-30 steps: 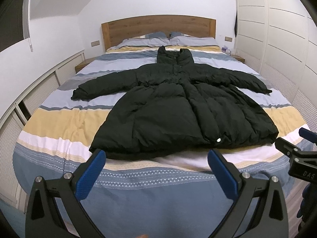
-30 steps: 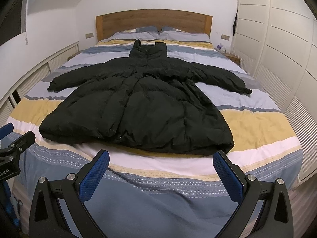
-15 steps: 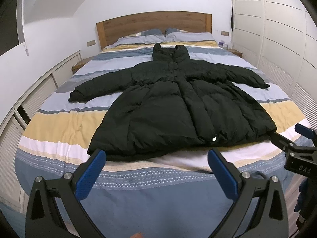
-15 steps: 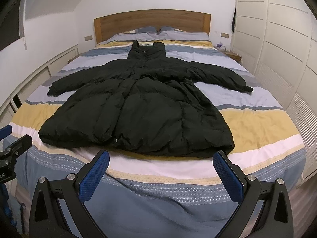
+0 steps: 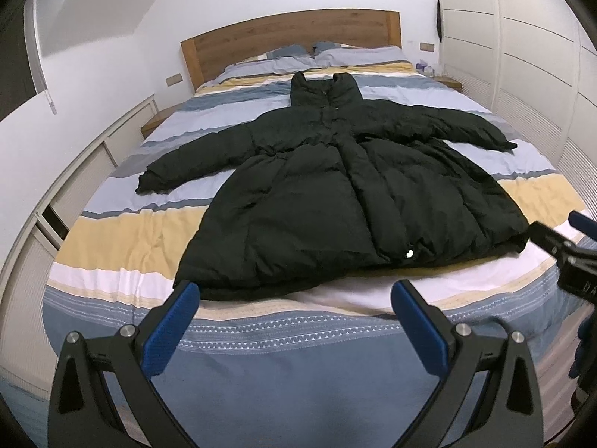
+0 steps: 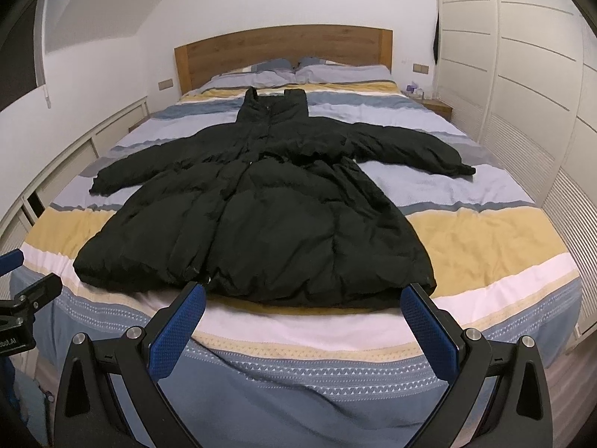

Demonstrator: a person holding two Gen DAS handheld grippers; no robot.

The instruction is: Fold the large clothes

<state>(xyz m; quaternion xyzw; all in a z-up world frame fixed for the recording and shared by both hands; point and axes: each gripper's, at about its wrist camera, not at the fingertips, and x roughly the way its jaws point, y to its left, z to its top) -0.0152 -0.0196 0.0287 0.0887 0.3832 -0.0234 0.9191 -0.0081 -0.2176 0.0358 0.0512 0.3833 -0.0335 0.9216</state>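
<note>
Black quilted puffer coat lies flat, sleeves spread, collar at 12 o'clock, on striped duvet w/ wooden headboard. Left gripper & right gripper both spread wide, empty, hovering at hem, 6 o'clock.

1. We see bare striped bed cover at 6 o'clock, between both wide-open tongs and the coat hem: free room to pass.
2. At 9 o'clock in the left wrist view, open cover lies between the hem corner and the sleeve.
3. At 3 o'clock in the right wrist view, a broad bare stretch runs beside the coat below the other sleeve.
4. The wardrobe walls in the bed's 3 o'clock side; low cabinets line 9 o'clock.
5. The headboard and pillows close off 12 o'clock.
6. The right tongs stand near the hem corner at 3 o'clock in the left wrist view.
</note>
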